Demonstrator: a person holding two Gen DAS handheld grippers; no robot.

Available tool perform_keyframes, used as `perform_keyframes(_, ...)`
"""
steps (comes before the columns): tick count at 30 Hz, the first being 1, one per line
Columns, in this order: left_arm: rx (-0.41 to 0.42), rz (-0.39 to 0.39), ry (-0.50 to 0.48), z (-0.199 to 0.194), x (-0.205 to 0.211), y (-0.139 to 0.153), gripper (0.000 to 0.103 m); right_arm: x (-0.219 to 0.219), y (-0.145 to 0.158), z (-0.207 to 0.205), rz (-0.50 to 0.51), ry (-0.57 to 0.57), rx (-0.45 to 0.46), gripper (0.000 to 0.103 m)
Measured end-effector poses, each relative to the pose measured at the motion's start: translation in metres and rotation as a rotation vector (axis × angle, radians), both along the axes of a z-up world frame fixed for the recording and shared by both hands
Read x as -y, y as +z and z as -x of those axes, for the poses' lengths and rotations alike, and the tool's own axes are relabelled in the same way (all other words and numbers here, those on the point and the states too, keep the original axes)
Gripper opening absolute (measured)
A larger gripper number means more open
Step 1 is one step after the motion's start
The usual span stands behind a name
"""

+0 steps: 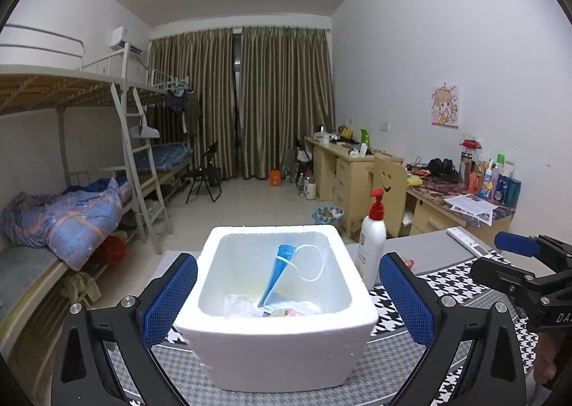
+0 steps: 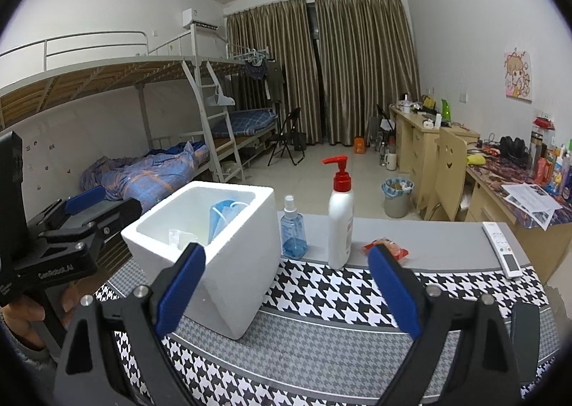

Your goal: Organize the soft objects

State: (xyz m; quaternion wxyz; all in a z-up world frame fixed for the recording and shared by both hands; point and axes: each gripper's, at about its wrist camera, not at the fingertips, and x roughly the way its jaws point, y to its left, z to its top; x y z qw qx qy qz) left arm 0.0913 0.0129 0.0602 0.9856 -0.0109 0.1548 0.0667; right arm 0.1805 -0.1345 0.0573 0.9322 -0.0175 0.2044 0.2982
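We are holding both the left gripper (image 1: pixel 287 293) and right gripper (image 2: pixel 286 284) open and empty; the crinkly red packet (image 2: pixel 388 249) is lying far right of the white foam box (image 2: pixel 214 248), so we are approaching low, pinching gently.

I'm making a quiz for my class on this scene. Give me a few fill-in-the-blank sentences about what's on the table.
1. The blue face mask lies inside the white ____ box.
2. The tall white pump bottle has a ____ pump.
3. The small spray bottle holds ____ liquid.
4. Both the left gripper and the right gripper have their jaws ____.

Missing words: foam; red; blue; open
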Motion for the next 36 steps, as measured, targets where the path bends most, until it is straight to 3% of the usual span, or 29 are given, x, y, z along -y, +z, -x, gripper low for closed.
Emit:
perform_keyframes(13, 0.07, 0.0, -0.012, 0.047, 0.012, 0.001, 0.102, 0.012, 0.0, 0.034, -0.034, 0.006, 0.031, 0.095)
perform_keyframes(36, 0.119, -0.003, 0.021, 0.089, 0.019, -0.015, 0.102, 0.026, -0.022, 0.079, -0.05, -0.044, 0.15, 0.097)
